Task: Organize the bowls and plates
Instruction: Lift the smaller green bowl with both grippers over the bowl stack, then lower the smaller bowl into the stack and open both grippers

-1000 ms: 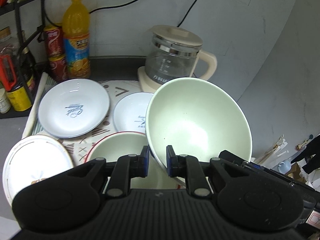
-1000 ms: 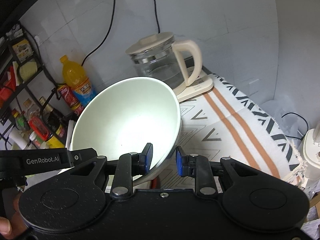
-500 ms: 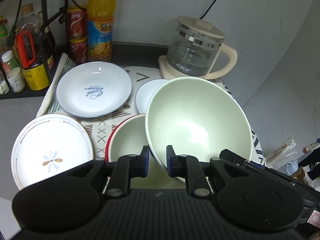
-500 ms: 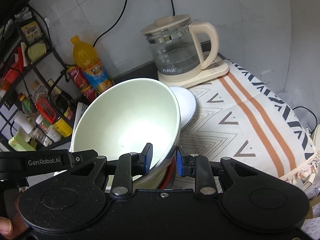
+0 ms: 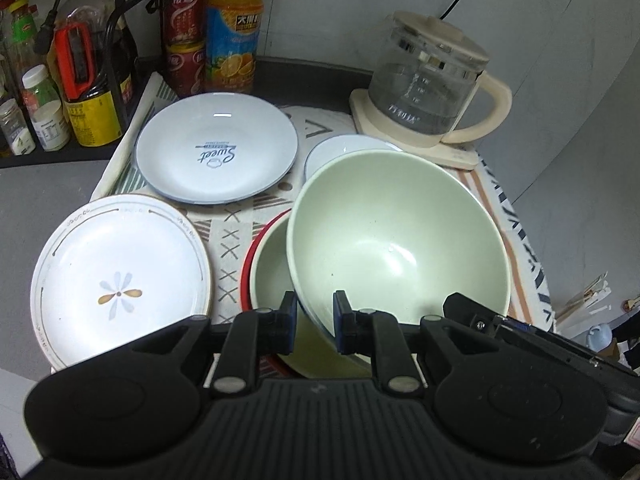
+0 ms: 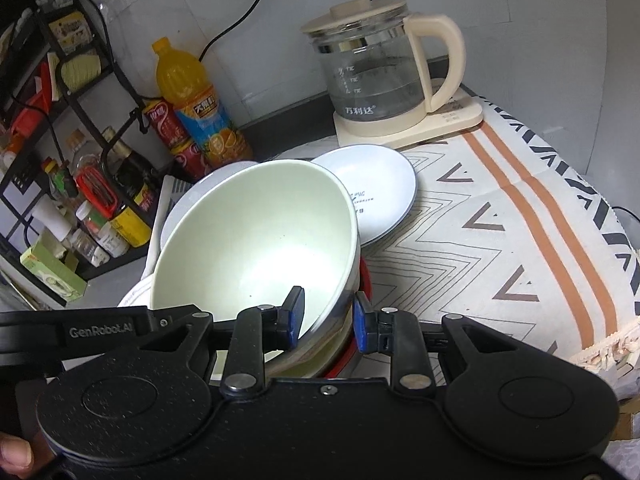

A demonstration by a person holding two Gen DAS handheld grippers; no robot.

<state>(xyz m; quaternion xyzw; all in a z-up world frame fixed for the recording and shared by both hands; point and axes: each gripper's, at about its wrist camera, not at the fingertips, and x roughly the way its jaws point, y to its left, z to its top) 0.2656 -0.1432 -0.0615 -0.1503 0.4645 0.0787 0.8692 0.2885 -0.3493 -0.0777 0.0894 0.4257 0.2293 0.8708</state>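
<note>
Looking across the table (image 6: 560,184) first, I see its patterned cloth with orange stripes and chevrons carrying everything. A glass kettle (image 5: 428,96) on a cream base sits at about one o'clock in my left view and twelve o'clock in my right view. Biggest of the dishes is the pale green bowl (image 5: 396,236), tilted, its rim clamped on both sides: my left tongs (image 5: 314,322) are closed on the near rim, blue pads either side of the wall, and my right tongs (image 6: 326,318) grip the opposite rim the same way. This bowl hangs partly inside a second green bowl with a red outside (image 5: 266,276), which stands on the cloth just under it; I cannot tell whether the two are touching. At nine o'clock from them lies the white plate with a flower motif (image 5: 120,272). At eleven o'clock lies the blue-rimmed plate printed "Sweet" (image 5: 216,148). A smaller blue-rimmed plate (image 6: 376,188) lies behind the bowls, between them and the kettle, partly hidden by the held bowl. An orange juice bottle (image 5: 234,28) and two stacked red cans (image 5: 184,40) stand against the wall at eleven o'clock, with a rack of small jars and bottles (image 5: 48,92) beside them at ten o'clock.
</note>
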